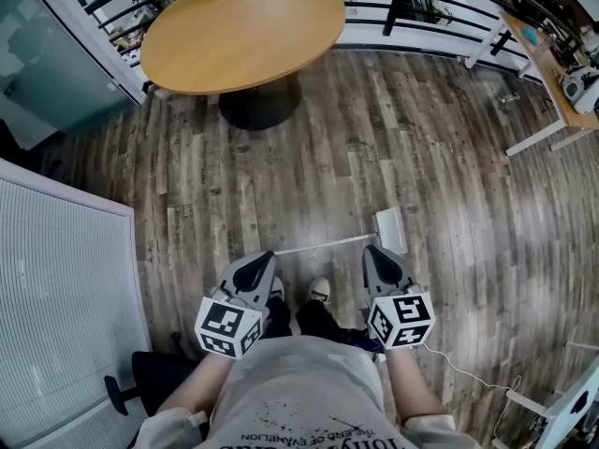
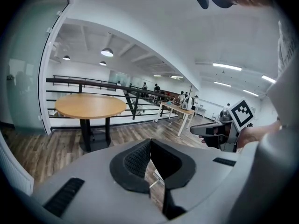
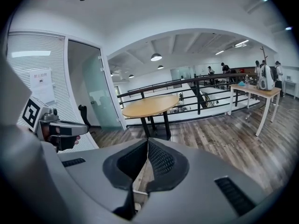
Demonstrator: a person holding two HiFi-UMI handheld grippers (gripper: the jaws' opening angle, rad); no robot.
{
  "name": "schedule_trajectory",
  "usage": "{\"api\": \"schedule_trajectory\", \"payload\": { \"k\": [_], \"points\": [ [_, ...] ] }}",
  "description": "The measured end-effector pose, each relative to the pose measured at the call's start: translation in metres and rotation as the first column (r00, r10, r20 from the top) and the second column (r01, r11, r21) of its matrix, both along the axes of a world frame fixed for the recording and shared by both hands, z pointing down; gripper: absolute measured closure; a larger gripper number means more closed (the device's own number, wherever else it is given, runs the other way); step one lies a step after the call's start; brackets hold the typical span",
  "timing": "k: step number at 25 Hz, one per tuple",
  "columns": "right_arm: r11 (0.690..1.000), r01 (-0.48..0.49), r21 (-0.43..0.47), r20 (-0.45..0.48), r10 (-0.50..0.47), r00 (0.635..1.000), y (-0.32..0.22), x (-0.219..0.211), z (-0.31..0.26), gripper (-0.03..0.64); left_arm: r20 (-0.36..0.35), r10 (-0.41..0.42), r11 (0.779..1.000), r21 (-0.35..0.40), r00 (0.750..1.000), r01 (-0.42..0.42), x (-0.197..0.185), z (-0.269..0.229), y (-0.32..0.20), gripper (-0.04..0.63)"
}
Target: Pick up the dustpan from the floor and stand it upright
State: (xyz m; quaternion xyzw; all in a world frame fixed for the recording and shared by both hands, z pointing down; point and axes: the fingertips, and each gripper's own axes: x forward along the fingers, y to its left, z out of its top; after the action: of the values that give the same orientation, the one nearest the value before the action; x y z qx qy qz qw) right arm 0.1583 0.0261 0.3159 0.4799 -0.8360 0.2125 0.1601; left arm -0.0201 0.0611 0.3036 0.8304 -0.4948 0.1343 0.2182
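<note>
The dustpan lies flat on the wooden floor, a white pan with a thin pale handle running left from it. My left gripper hovers shut just near the handle's left end, holding nothing. My right gripper is shut and empty too, its tip just short of the pan's near edge. In the left gripper view the jaws meet at the tips of the left gripper, and a sliver of the handle shows under them. In the right gripper view the right gripper has its jaws touching over bare floor.
A round wooden table on a black foot stands ahead. A white slatted panel fills the left side. A white desk and a black railing line the far right. My shoe and a floor cable are close.
</note>
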Motion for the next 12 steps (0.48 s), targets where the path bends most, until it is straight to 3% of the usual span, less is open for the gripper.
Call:
{"api": "schedule_trajectory", "payload": {
  "k": [12],
  "points": [
    [0.998, 0.04, -0.05, -0.051, -0.043, 0.998, -0.035, -0.025, 0.038, 0.589, 0.028, 0.017, 0.998, -0.066, 0.999, -0.015, -0.027, 0.05, -0.032, 0.571]
  ]
}}
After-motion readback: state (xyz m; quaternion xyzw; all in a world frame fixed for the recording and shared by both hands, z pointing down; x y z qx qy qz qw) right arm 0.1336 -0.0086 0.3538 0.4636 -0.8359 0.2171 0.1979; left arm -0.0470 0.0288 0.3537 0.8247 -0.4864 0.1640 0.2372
